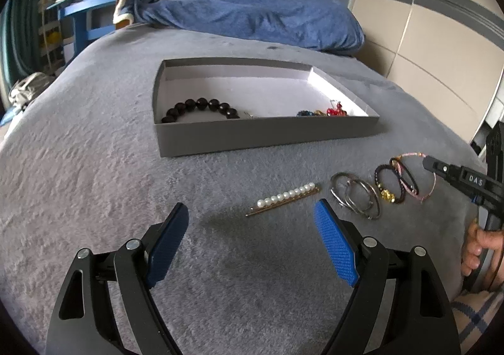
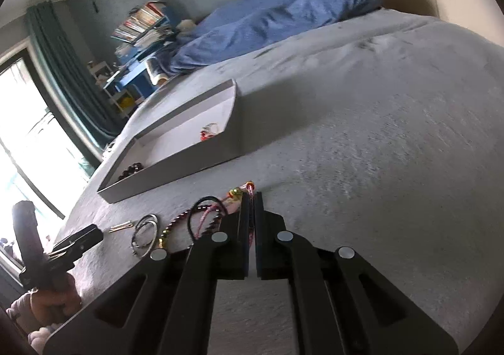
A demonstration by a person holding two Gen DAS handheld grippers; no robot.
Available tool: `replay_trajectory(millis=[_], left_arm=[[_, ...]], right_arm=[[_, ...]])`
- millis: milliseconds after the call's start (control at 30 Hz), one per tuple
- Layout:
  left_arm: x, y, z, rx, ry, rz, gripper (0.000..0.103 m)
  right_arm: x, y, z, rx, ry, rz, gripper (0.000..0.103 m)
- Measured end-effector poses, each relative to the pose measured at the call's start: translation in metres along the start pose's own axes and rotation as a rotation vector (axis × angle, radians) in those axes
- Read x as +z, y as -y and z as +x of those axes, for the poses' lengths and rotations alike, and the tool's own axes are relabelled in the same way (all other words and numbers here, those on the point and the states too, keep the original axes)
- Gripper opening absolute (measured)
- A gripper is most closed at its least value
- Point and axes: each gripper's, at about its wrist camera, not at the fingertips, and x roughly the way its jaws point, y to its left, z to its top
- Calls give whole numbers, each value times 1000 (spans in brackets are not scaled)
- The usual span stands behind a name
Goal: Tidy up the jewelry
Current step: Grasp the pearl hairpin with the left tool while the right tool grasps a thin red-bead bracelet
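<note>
The right tool [image 2: 251, 197] is clamped on the pink cord bracelet [image 1: 423, 177] at the row's right end; the grey box [image 1: 267, 134] lies far-left. The left tool [image 1: 252, 219], jaws apart, is nearer the pearl clip [image 1: 285, 197].

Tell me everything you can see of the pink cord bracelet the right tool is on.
The pink cord bracelet is a thin braided loop, pink with lighter flecks, carrying small gold and red beads at one end. It lies on the grey blanket, rightmost in the row, overlapping the dark beaded bracelets. The right tool is shut on its cord, which runs between the pads; the beads poke out past the tips.
</note>
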Motion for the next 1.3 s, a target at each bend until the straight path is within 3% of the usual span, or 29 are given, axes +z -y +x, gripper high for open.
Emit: replay_trajectory(millis=[167,367,533,633,800,1067,1300], left_arm=[[8,15,13,-16,-62,86,82],[21,32,32,31,-107,206,82],[19,38,47,40,-158,278,68],[16,42,44,24,-155,302,49],[9,58,37,24,-139,366,9],[18,34,7,-20,-54,195,8],[35,27,-12,-17,-7,166,8]], right_arm=[[0,16,1,-15,1,92,3],[-1,8,12,-19,-51,55,3],[-2,5,14,-11,-68,47,3],[-4,6,11,-3,-71,41,3],[-4,2,4,26,-39,20,3],[9,-21,-13,105,33,-42,3],[42,-48,-39,160,112,-81,3]])
